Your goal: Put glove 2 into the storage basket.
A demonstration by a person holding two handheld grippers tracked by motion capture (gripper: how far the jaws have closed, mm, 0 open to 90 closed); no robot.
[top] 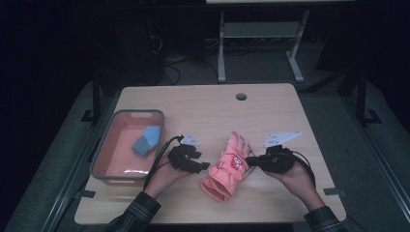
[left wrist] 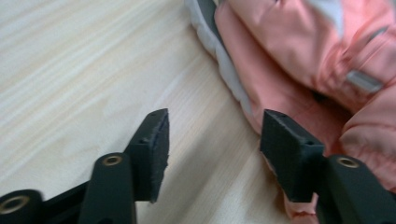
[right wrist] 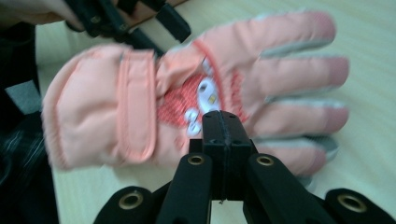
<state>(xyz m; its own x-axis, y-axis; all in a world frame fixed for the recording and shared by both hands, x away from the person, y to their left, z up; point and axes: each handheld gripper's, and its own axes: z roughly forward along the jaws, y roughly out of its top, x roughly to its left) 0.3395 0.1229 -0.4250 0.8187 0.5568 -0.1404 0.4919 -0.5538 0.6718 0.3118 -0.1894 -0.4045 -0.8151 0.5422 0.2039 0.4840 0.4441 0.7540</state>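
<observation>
The padded pink glove [top: 228, 166], soft, light and floppy, lay near the tabletop's front edge, the right gripper [right wrist: 223, 122] clenched on it, the left gripper [left wrist: 212, 140] released beside its cuff, seemingly the firmest hold.

Nothing can be read; the red and white patch on the pink glove [right wrist: 196, 93] is too blurred.

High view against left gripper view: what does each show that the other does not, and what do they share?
High view alone: the grey-rimmed pink plastic bin holding a blue folded cloth, and the right tool, jaws shut, at the glove's edge. Left gripper view alone: bare wood between the left tool's parted jaws, and the glove's white lining. Both: the pink padded winter glove on the light wooden table.
</observation>
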